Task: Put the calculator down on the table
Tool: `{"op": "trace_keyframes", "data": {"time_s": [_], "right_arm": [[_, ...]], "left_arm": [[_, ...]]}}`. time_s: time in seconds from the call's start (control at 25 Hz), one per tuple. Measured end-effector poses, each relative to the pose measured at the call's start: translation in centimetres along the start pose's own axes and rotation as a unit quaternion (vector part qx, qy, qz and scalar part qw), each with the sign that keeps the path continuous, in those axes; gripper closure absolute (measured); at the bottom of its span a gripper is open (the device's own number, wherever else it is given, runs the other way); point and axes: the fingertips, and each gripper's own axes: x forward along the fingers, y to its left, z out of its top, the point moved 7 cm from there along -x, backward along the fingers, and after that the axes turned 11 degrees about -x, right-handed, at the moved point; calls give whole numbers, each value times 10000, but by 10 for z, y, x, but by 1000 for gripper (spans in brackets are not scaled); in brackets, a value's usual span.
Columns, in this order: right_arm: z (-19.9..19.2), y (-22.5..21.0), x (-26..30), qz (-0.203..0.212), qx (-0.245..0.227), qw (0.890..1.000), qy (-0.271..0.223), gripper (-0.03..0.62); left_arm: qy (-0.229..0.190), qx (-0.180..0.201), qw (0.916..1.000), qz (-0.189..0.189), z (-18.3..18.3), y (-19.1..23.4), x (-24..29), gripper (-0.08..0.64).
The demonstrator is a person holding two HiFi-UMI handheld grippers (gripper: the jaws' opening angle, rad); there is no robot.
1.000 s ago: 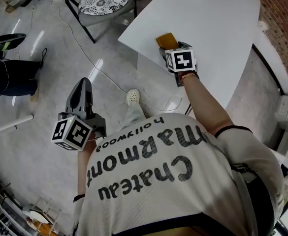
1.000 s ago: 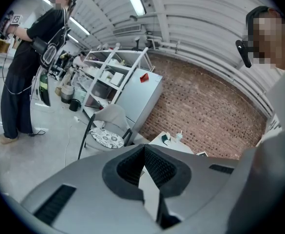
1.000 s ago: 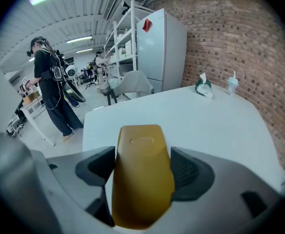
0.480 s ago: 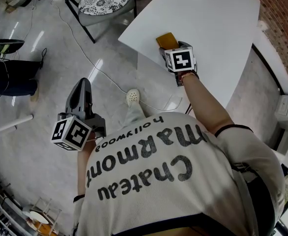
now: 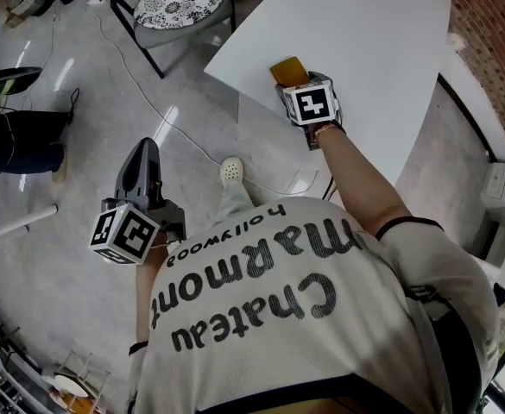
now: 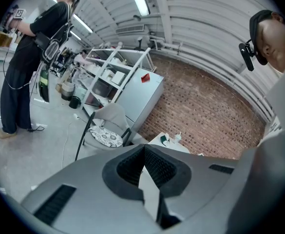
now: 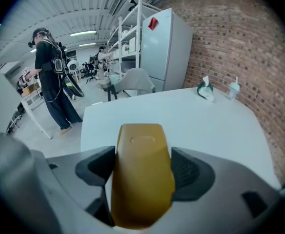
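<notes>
Grips a mustard-yellow, round-cornered plastic calculator (image 7: 142, 150) between both jaws of the grey right gripper (image 5: 300, 83), over the white rectangular table (image 5: 381, 41) just inside its near edge. Cannot tell whether it touches the tabletop. Holds the grey left gripper (image 5: 145, 155) well apart from the table, jaws pressed together with nothing between them.

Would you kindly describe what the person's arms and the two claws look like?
The left claw and right claw are grey plastic with dark ribbed pads; each carries a white cube printed with black square markers. The person wears a pale T-shirt with dark lettering and dark-edged short sleeves.
</notes>
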Motion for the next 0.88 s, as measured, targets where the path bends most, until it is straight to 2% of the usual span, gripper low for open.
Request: {"op": "trace_keyframes", "data": {"time_s": [0.16,0.88], "right_arm": [[2,0,0,87,2,9998,183,230],[3,-1,0,109,-15,9998,174,229]], "left_arm": [[-28,-26,10000,-68,2,0,1,560],[80,-43,9998,-188,6,-8,17,560]]}}
